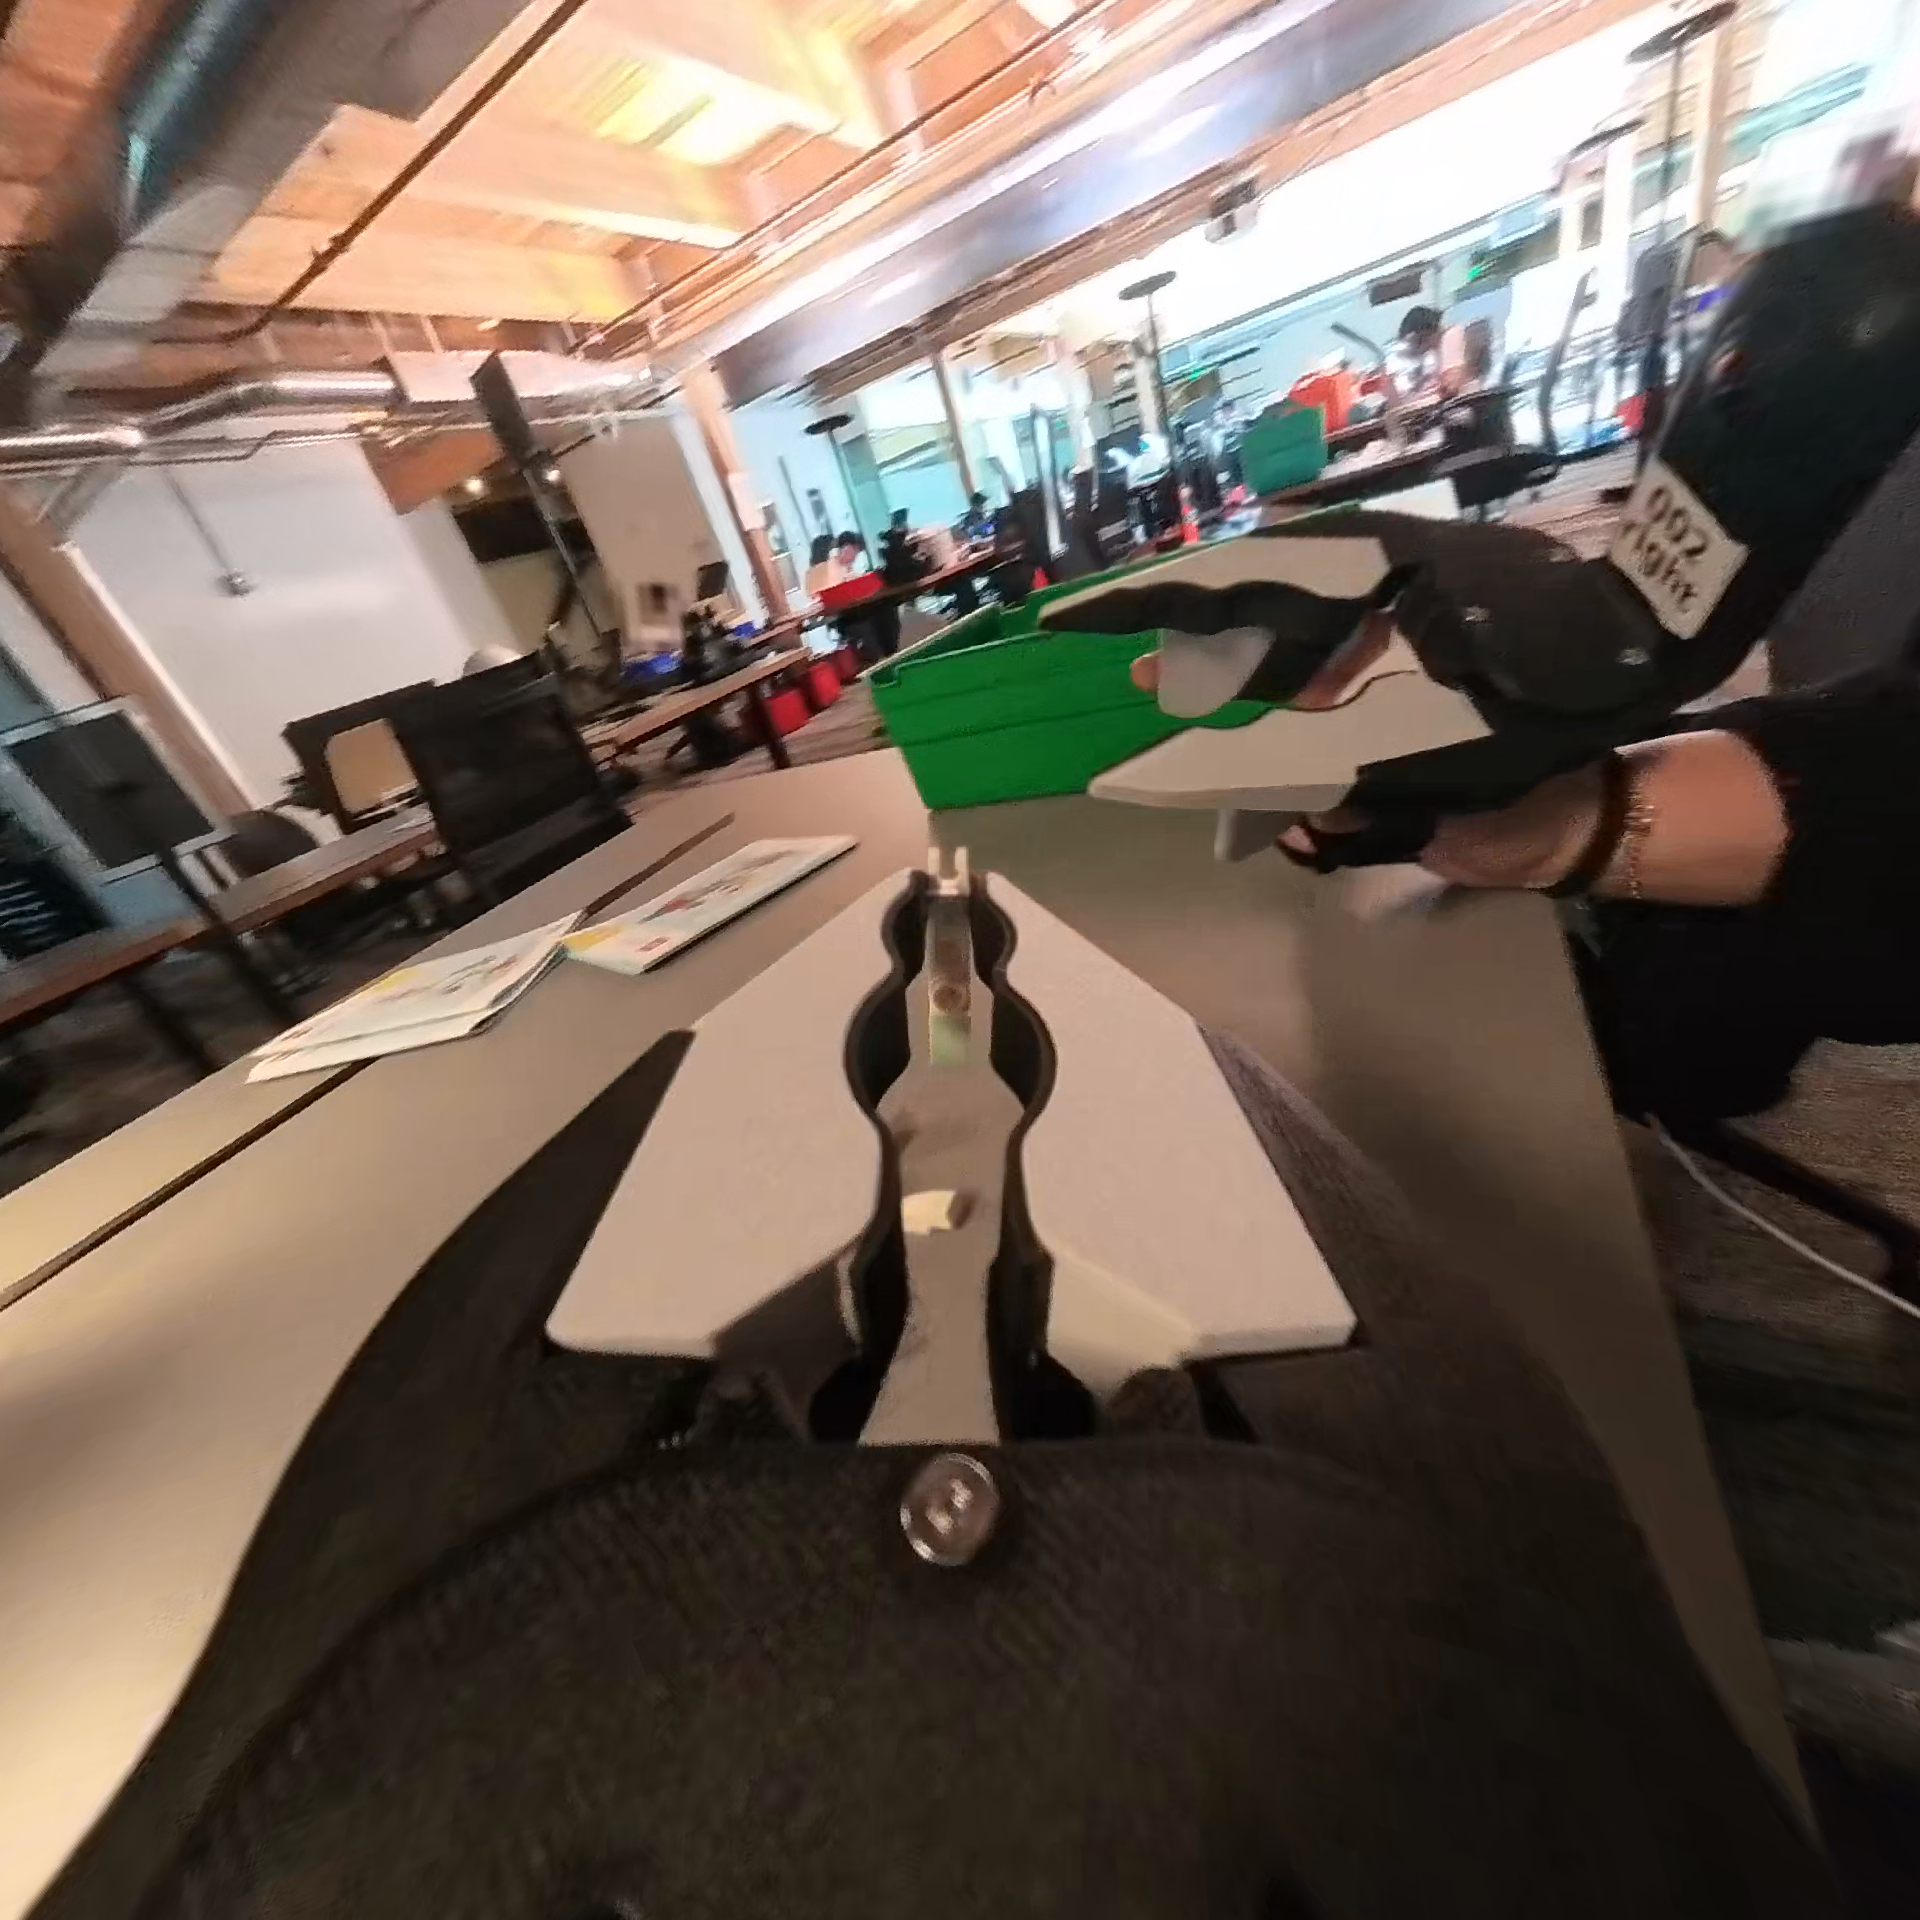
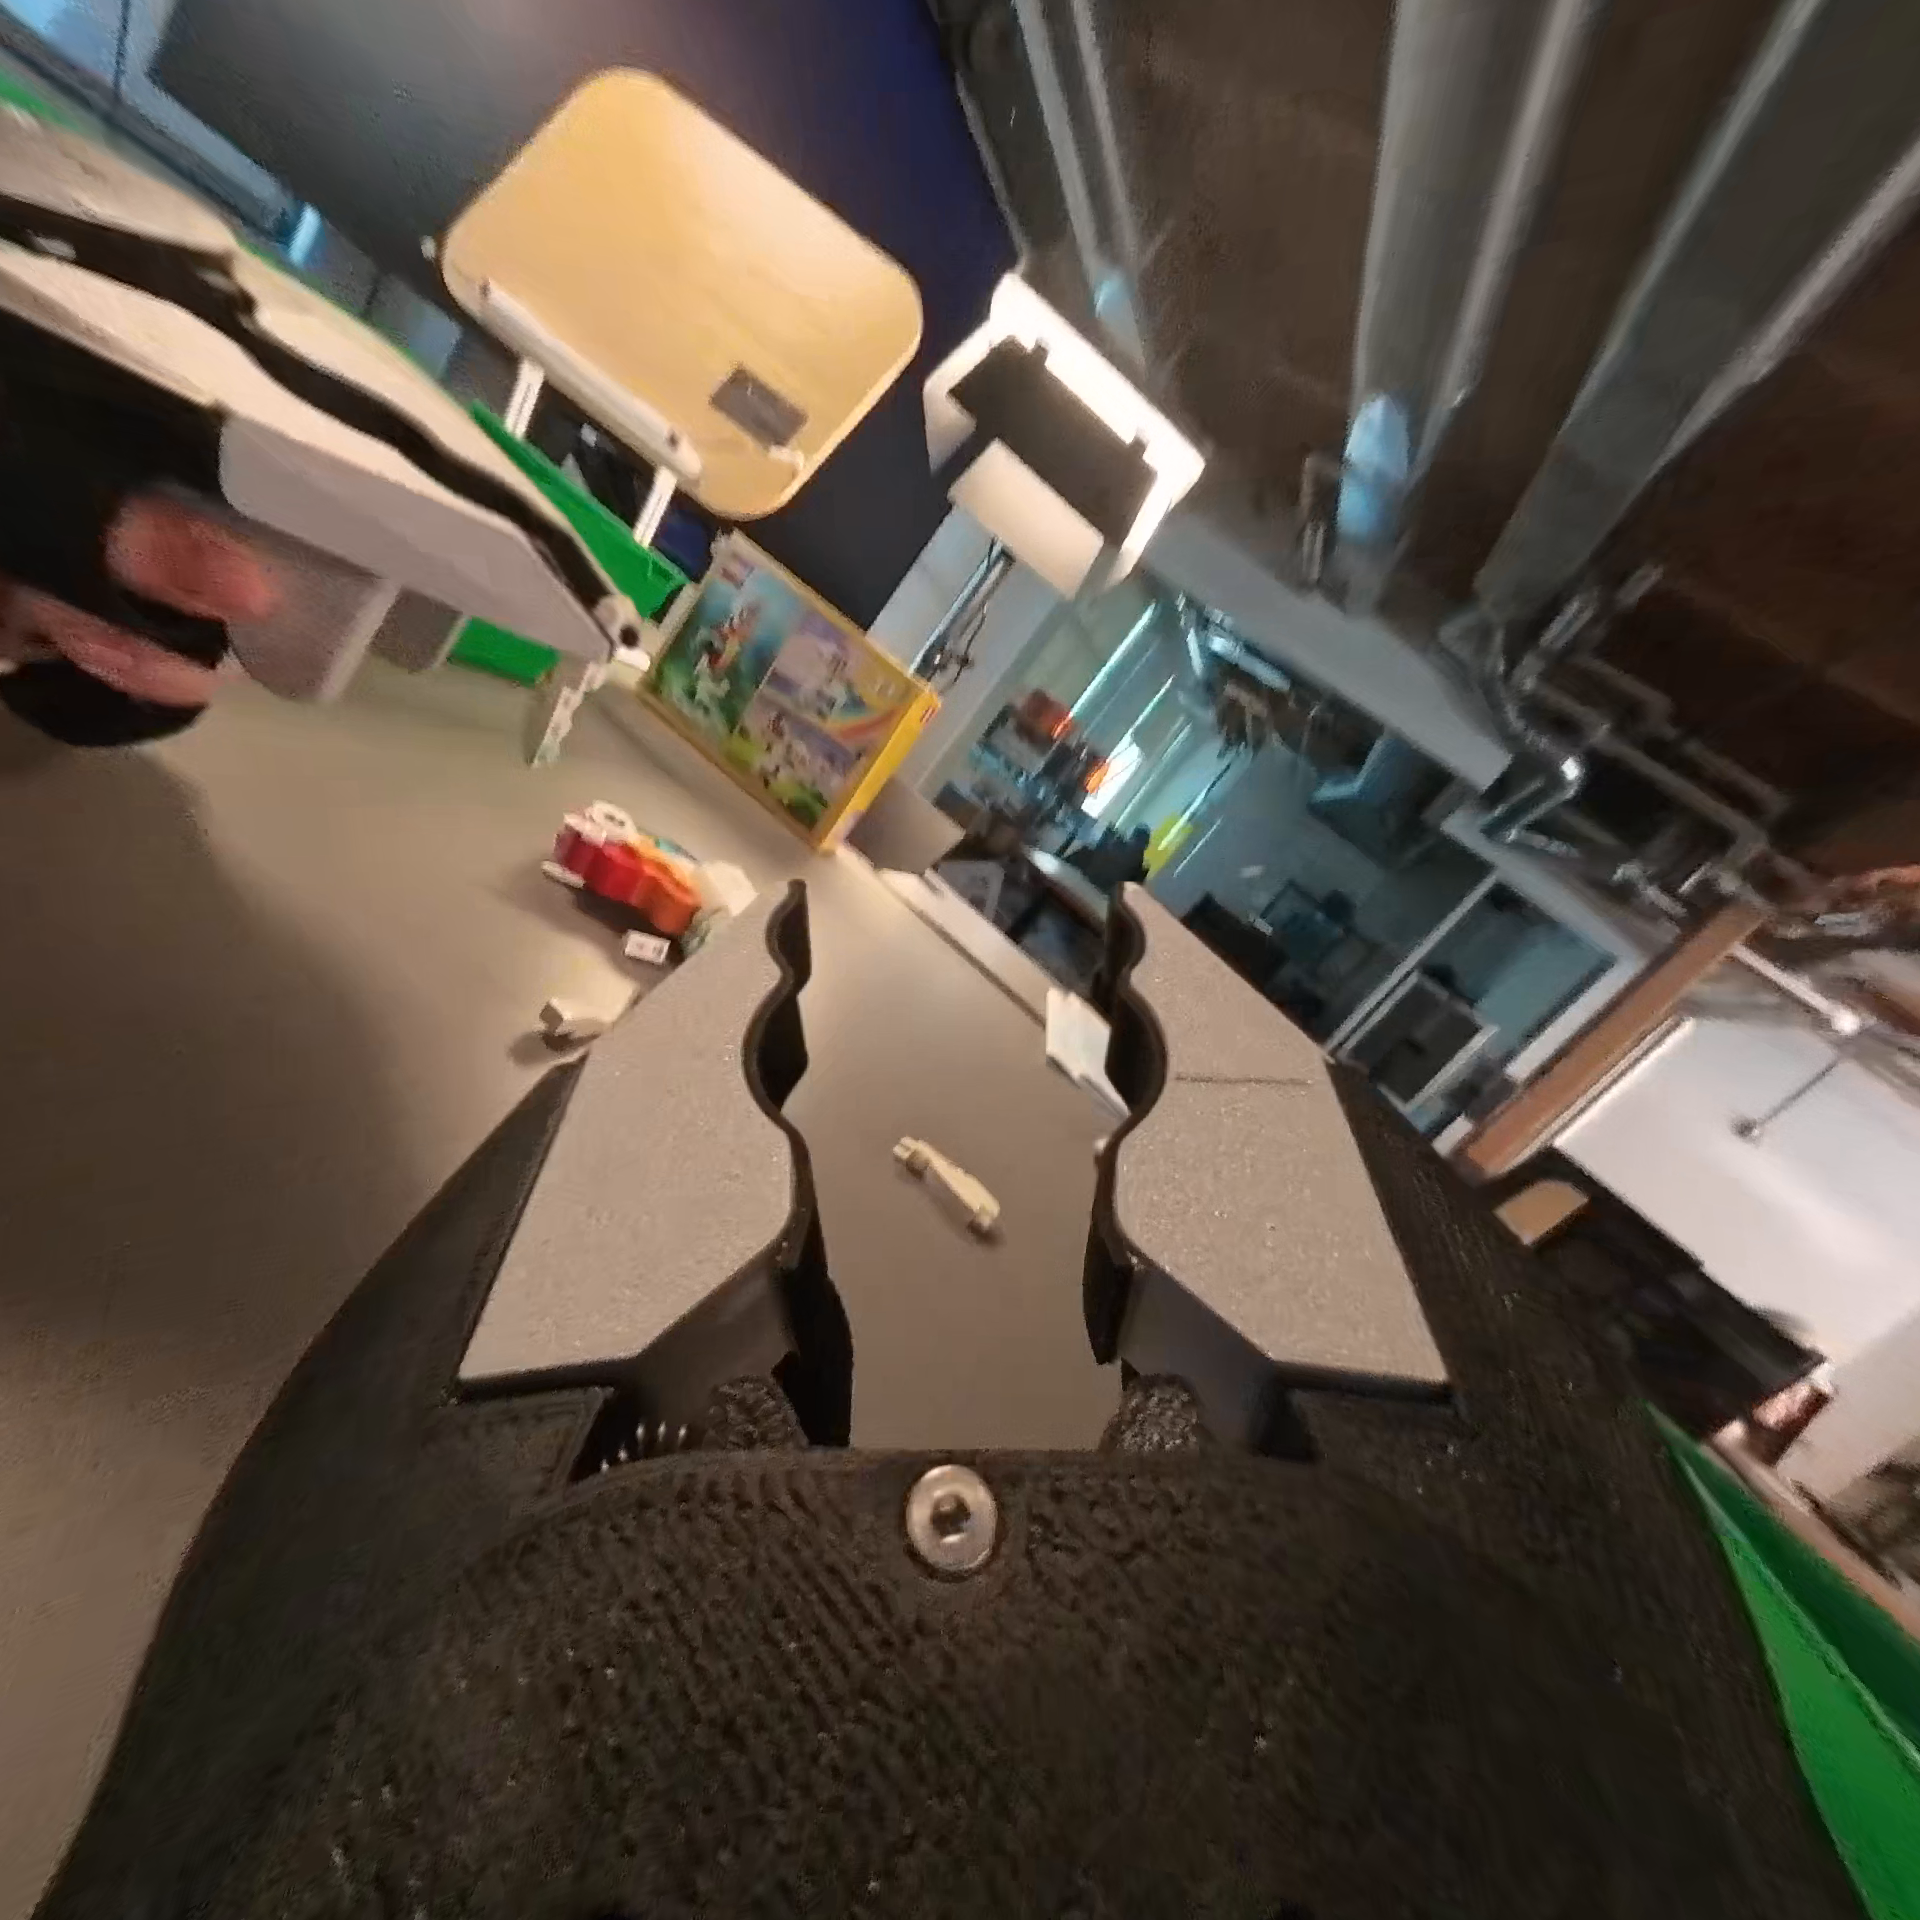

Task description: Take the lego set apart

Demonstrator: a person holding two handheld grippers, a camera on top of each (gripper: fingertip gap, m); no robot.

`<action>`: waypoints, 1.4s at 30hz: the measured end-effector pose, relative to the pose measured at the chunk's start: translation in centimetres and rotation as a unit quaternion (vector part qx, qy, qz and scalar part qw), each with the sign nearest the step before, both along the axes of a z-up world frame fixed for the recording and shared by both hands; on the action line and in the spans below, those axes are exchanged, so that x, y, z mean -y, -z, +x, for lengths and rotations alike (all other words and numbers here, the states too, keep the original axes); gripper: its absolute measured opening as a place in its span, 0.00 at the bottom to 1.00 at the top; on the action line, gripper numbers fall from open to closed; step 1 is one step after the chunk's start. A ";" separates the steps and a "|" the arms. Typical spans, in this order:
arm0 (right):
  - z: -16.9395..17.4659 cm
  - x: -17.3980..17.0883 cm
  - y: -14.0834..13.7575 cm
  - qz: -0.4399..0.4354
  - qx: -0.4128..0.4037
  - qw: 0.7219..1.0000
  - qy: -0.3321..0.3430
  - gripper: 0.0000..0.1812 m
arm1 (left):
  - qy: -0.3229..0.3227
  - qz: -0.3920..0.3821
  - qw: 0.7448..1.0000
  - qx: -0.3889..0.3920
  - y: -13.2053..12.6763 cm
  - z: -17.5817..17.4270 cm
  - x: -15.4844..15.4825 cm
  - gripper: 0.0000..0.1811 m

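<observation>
My left gripper (image 1: 948,883) is shut on a thin white lego piece (image 1: 950,977) that stands edge-on between the jaws, held above the table. In the right wrist view the left gripper (image 2: 615,636) comes in from the upper left, with the white piece (image 2: 559,709) hanging from its tip. My right gripper (image 2: 956,930) is open and empty, low over the grey table (image 2: 260,987). A small white lego part (image 2: 945,1172) lies on the table between its fingers. The part-built lego model (image 2: 623,868), red and orange, sits ahead and to the left. The right gripper (image 1: 1075,701) also shows in the left wrist view.
A lego box (image 2: 790,686) stands on the table behind the model. Loose white pieces (image 2: 574,1013) lie near it, one (image 2: 1075,1029) by the right finger. A green bin (image 1: 997,707) sits at the table's far side. Instruction booklets (image 1: 582,945) lie to the left.
</observation>
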State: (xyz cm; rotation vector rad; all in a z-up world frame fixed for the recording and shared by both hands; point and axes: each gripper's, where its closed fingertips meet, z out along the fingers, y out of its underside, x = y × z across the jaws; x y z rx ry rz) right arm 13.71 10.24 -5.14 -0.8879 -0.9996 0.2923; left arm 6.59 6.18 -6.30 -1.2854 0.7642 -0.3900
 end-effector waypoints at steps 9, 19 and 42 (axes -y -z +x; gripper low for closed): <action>0.8 -2.0 -0.2 -0.048 -0.032 0.998 0.023 0.31 | -0.093 0.009 0.996 -0.011 0.0 -2.2 -1.5 0.04; -2.7 -1.5 -0.5 -0.054 0.008 0.998 -0.024 0.31 | -0.090 0.025 0.995 0.046 -2.7 -4.1 -1.8 0.04; -16.6 -5.8 -0.4 -0.330 0.109 0.914 -0.208 0.16 | 0.067 -0.209 0.909 0.355 -4.4 -8.9 -10.9 0.04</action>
